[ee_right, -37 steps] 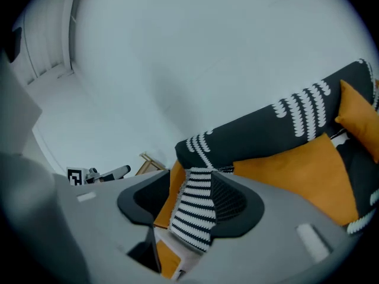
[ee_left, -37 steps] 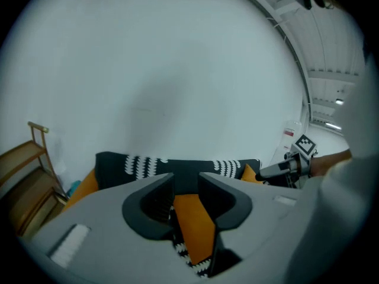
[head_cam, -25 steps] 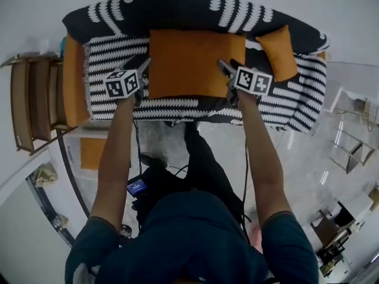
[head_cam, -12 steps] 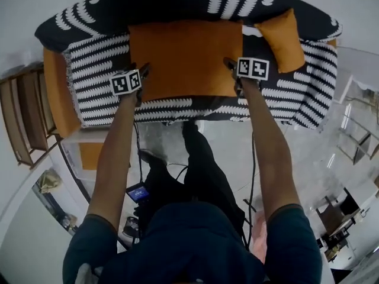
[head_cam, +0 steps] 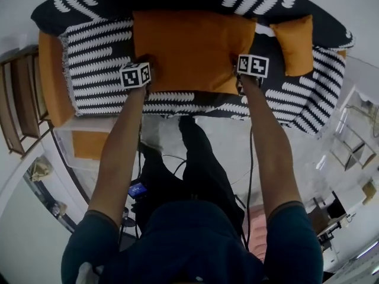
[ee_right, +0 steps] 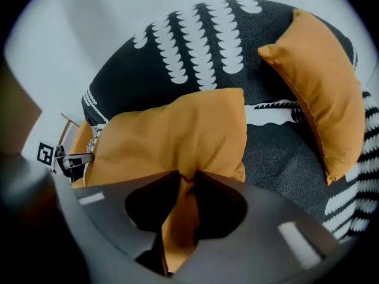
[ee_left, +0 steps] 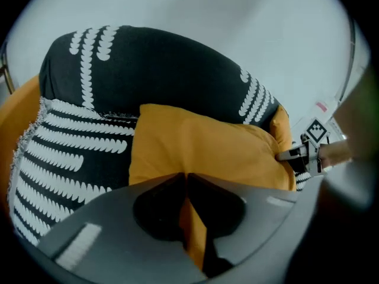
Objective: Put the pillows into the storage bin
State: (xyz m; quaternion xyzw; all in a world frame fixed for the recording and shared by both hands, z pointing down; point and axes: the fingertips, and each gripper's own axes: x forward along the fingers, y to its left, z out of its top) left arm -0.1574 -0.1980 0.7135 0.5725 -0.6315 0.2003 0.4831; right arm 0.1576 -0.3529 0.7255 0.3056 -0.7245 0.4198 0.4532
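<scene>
A large orange pillow [head_cam: 189, 49] lies on the black-and-white striped sofa [head_cam: 98, 55]. My left gripper [head_cam: 144, 68] pinches the pillow's left front edge; its jaws have just been closing, and a fold of orange fabric [ee_left: 192, 229] is squeezed between them. My right gripper [head_cam: 241, 76] has likewise just closed on the pillow's right front corner, with bunched fabric [ee_right: 180, 218] between the jaws. A smaller orange pillow [head_cam: 294, 43] leans at the sofa's right end, also seen in the right gripper view as the small pillow [ee_right: 320, 81].
A long orange bolster [head_cam: 52, 78] lies along the sofa's left arm. A clear storage bin [head_cam: 83, 144] with orange inside stands on the floor left of my legs. A wooden shelf [head_cam: 15, 108] stands at the far left. Cables trail across the floor.
Both grippers came down onto the big pillow's front edge and closed on it, left on the left side, right on the right corner.
</scene>
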